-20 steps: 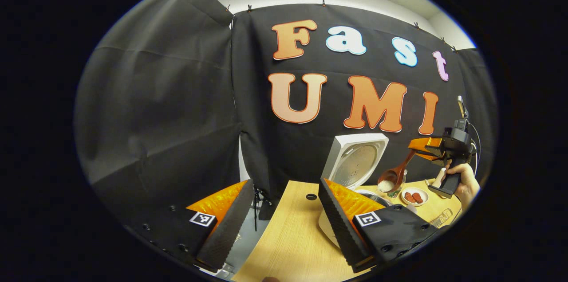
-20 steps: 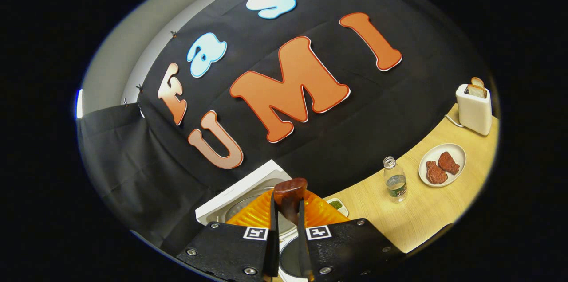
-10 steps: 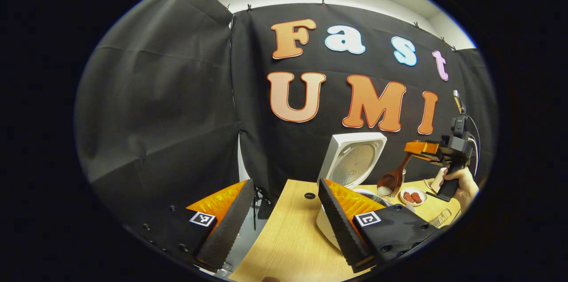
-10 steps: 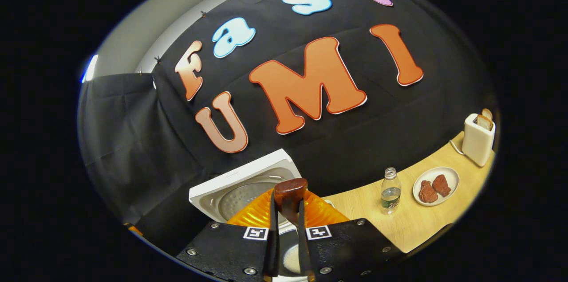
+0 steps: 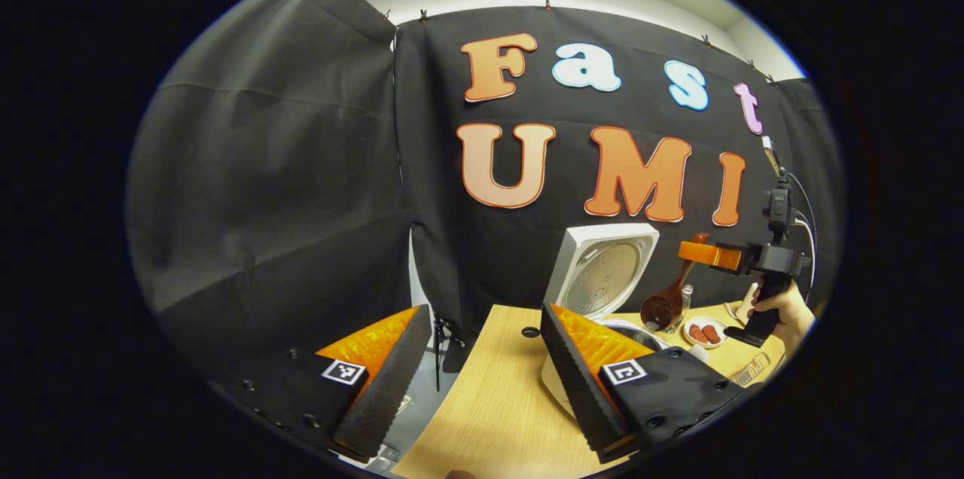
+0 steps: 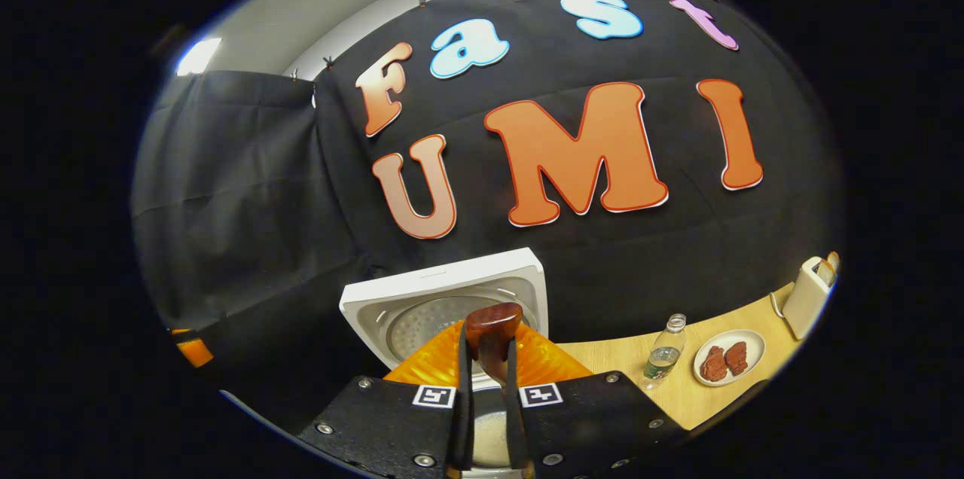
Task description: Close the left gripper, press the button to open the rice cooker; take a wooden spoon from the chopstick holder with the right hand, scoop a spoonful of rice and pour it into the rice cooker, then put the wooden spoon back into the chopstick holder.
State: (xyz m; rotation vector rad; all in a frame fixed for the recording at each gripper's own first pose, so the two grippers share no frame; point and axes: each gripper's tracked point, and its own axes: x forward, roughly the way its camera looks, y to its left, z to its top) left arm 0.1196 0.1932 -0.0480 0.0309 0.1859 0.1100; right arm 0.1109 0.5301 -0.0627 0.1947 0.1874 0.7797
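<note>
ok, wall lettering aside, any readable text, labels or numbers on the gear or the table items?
No legible text.
Left gripper and right gripper: square black-and-white markers, patterns rather than words.
Bottle: label too small to read.
Rice cooker lid, toaster: no print visible.

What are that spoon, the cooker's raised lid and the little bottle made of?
The wooden spoon looks like dark, glossy varnished wood. The rice cooker lid seems to be white plastic with a dull, dimpled metal inner plate. The bottle is see-through, probably plastic.
</note>
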